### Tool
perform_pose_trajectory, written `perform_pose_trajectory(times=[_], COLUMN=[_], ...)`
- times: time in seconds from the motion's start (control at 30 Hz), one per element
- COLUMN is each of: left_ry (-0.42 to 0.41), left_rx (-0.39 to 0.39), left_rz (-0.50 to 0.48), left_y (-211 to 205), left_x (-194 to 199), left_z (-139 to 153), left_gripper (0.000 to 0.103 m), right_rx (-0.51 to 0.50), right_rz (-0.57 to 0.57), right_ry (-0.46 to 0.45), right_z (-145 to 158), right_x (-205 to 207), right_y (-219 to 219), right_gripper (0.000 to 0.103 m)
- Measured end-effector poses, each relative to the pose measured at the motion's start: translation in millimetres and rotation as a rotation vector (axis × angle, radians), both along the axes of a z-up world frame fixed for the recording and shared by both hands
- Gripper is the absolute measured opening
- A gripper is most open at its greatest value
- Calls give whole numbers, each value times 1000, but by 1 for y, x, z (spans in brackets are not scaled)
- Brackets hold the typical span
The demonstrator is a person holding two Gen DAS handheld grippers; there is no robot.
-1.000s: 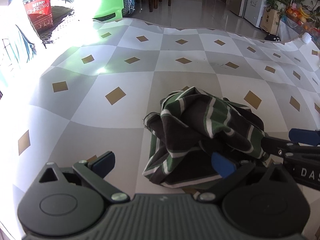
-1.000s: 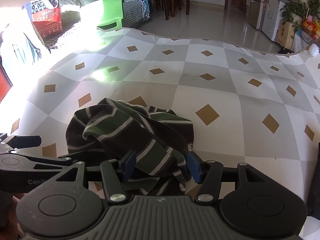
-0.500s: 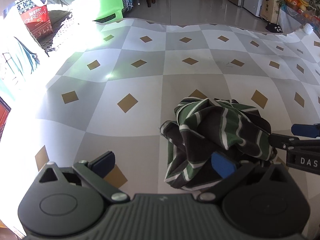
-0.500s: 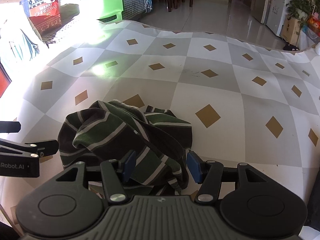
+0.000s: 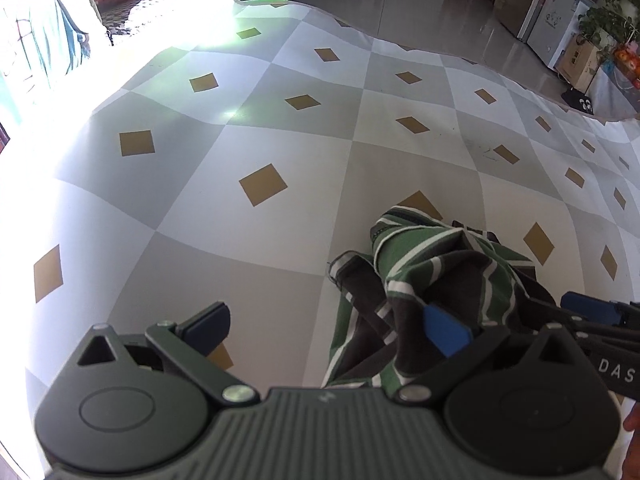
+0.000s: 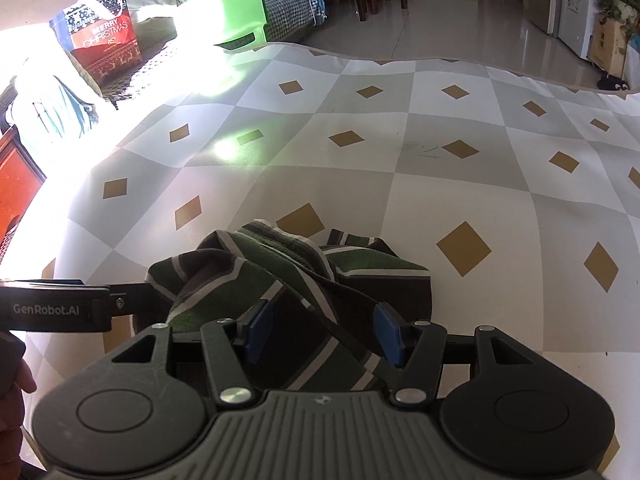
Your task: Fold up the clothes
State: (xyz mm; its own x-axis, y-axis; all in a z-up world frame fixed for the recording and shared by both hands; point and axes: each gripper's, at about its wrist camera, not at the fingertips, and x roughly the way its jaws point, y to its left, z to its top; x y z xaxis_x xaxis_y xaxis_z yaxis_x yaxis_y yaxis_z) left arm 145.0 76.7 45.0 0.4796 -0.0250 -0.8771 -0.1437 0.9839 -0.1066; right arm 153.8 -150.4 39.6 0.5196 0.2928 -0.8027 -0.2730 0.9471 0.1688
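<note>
A crumpled green, dark grey and white striped garment (image 6: 304, 280) lies bunched on a checked mat (image 6: 440, 152) of grey and white squares with tan diamonds, close under both handheld grippers. In the right wrist view, the right gripper (image 6: 324, 330) stands about half open with a band of the striped cloth running between its blue pads (image 6: 262, 328); whether the pads actually press on the cloth cannot be told, since the fabric's lower folds drop out of sight behind the gripper's ribbed body. In the left wrist view, the left gripper (image 5: 326, 328) is spread wide over the mat, its near pad clear of the cloth and its far pad (image 5: 444, 330) touching or tucked into a fold at the garment's edge; nothing is pinched between them. Each view catches the other tool only in part: the left gripper's branded arm enters the right view from the left edge, with part of a hand (image 6: 16, 396) cut off below it, while the right gripper's blue-tipped fingers poke in at the right edge of the left view. Farther off, only the right view shows the whole red Christmas gift bag (image 6: 100, 44) beside a green plastic chair (image 6: 242, 12); glare washes out that corner. A white refrigerator (image 6: 576, 8) and potted plant (image 5: 612, 16) stand beyond the mat.
</note>
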Motion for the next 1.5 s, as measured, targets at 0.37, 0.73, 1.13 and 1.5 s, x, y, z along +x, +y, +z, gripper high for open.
perform_pose_trajectory(times=[0.37,0.73,1.13,1.5], left_ry=[-22,-1,-15,-39], left_rx=[4,4,-6,-2], left_rz=[76,132,119,58], left_y=[11,22,19,5], left_x=[6,7,7,4], left_z=[5,-2,-2,-2], left_gripper=[103,103,103,103], right_rx=[132,9,68,52], right_rz=[58,178,90,4], right_ry=[-67,-68,-104,-177], right_z=[12,-16,5,47], right_x=[-2,-13,-17,-47], right_y=[10,55,21,-42], right_gripper=[55,54,13,12])
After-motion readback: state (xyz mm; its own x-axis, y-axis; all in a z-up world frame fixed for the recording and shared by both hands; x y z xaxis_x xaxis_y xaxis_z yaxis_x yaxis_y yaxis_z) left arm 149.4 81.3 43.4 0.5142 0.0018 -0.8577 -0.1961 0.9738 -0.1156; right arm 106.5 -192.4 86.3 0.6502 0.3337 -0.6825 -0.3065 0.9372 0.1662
